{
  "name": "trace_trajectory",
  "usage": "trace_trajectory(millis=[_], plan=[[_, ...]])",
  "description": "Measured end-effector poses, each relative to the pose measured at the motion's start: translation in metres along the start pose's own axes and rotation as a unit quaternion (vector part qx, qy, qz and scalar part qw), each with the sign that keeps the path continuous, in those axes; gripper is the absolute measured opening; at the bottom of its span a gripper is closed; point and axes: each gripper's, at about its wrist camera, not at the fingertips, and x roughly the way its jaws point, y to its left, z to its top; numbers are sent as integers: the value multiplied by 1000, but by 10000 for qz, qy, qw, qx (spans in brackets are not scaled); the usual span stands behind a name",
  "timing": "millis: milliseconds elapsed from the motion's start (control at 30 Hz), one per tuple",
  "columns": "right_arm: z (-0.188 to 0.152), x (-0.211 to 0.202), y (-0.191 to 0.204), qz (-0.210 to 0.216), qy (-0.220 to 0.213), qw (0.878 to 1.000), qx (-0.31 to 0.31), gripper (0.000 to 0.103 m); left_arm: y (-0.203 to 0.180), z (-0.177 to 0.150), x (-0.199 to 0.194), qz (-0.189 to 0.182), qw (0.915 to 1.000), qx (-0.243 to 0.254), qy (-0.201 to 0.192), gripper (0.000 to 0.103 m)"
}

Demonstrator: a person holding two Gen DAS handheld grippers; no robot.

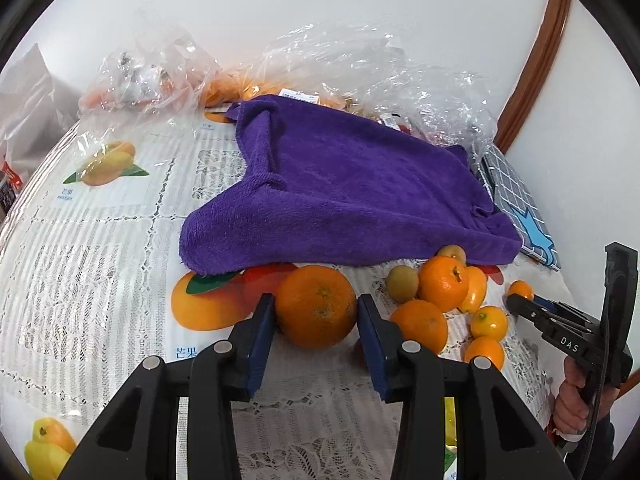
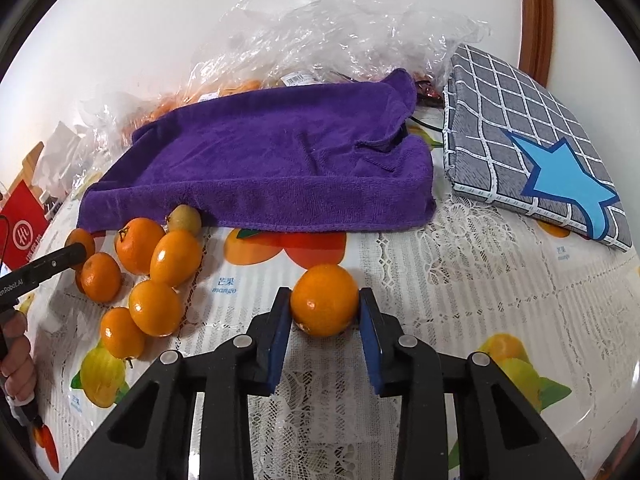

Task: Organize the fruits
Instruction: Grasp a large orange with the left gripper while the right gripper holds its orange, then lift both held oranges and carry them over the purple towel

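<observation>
The purple towel (image 2: 276,160) is hiding what lies beneath it. Each hand-held gripper is clamping fruit: left (image 1: 316,312) an orange (image 1: 316,306), right (image 2: 325,306) a kumquat (image 2: 325,300).

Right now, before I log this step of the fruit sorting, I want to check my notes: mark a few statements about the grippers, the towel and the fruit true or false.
1. The right gripper is closed on a small orange. True.
2. The left gripper is empty. False: its pads press on a large orange.
3. The purple towel lies behind the loose fruit pile. True.
4. The checked pad with the blue star lies on top of the towel. False: it lies beside the towel, on the tablecloth.
</observation>
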Motion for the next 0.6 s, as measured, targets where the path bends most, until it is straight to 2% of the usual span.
trace_trajectory(millis=[333,467,600], plan=[[-4,-11,4,-39,-191,9997,-126,33,-2,3,-12,-33,9995,-27,-308,39],[-1,-12,-1,153,-86,9998,105,33,-2,8,-18,-62,9994,-96,-338,39],[13,-23,-5,171,-264,9992,229,33,-5,24,-32,3,9985,-75,-539,39]])
